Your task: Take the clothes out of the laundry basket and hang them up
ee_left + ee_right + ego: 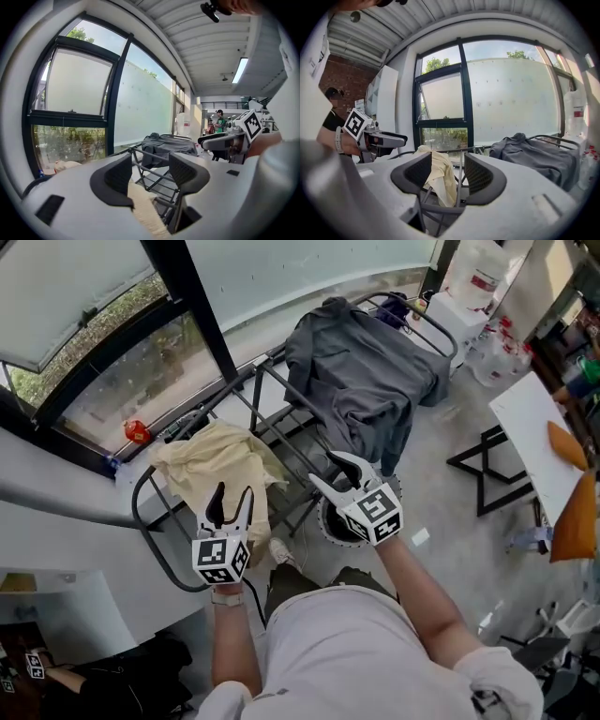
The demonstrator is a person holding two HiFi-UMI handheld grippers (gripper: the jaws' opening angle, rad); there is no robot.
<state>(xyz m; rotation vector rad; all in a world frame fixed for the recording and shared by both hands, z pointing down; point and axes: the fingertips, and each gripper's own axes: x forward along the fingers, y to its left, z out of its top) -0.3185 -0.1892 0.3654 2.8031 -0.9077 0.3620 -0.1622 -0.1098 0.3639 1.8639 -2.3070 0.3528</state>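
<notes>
A black metal drying rack [272, 418] stands by the window. A grey garment [361, 381] is draped over its far right end and a cream cloth [220, 465] over its near left end. My left gripper [233, 493] hovers at the cream cloth's near edge, open with nothing between its pads; in the left gripper view the cream cloth [145, 211] lies below the jaws. My right gripper [324, 468] is open and empty over the rack's middle bars, just below the grey garment's hanging hem. Under it sits a round container with a dark mouth [339, 523].
A large window [141, 381] runs along the left, with a red object [137, 431] on its sill. A white table [534, 437] and a black frame [487, 474] stand at the right. White jugs [478, 277] sit beyond the rack.
</notes>
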